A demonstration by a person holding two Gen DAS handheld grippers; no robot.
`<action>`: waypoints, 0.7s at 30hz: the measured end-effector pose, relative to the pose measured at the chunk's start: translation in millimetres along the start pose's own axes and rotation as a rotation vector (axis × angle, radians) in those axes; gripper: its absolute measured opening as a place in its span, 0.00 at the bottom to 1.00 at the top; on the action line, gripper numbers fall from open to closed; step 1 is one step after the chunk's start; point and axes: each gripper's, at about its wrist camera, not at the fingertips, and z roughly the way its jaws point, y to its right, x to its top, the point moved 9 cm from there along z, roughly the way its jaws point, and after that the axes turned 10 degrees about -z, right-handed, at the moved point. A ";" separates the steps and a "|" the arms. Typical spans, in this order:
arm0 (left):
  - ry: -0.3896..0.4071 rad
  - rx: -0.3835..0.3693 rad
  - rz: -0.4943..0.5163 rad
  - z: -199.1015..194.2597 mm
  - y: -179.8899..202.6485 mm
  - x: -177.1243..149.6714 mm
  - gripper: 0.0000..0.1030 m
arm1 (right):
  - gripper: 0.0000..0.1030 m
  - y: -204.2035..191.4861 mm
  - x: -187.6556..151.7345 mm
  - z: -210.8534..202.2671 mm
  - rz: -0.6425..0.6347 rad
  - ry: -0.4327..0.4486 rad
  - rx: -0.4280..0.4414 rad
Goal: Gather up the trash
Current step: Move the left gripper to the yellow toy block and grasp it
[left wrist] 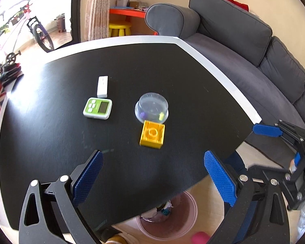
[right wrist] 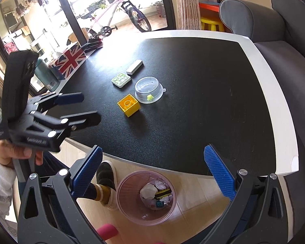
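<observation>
Jaws on both your grippers, left [left wrist: 153, 180] and right [right wrist: 152, 175], are gaping empty; bin [right wrist: 146, 197] is sitting below the bench [right wrist: 193, 111].

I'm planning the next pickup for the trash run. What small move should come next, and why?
Probably ease the left gripper forward toward the yellow plastic building block. Both grippers are open and hold nothing; the block lies nearest, straight ahead of it on the black table, touching the upturned clear plastic cup lid. The pink bin on the floor already holds scraps.
</observation>
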 end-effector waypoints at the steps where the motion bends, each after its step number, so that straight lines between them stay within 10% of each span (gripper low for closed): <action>1: -0.005 0.001 0.005 4.4 0.2 3.4 0.93 | 0.95 0.9 0.0 0.6 0.001 -0.002 -0.001; 15: -0.064 0.025 0.036 53.2 -2.2 12.0 0.91 | 0.95 18.2 -3.7 6.1 0.031 -0.019 -0.010; 21: -0.092 0.031 0.050 61.2 -2.4 6.0 0.46 | 0.95 19.0 -2.1 8.8 0.034 -0.021 -0.007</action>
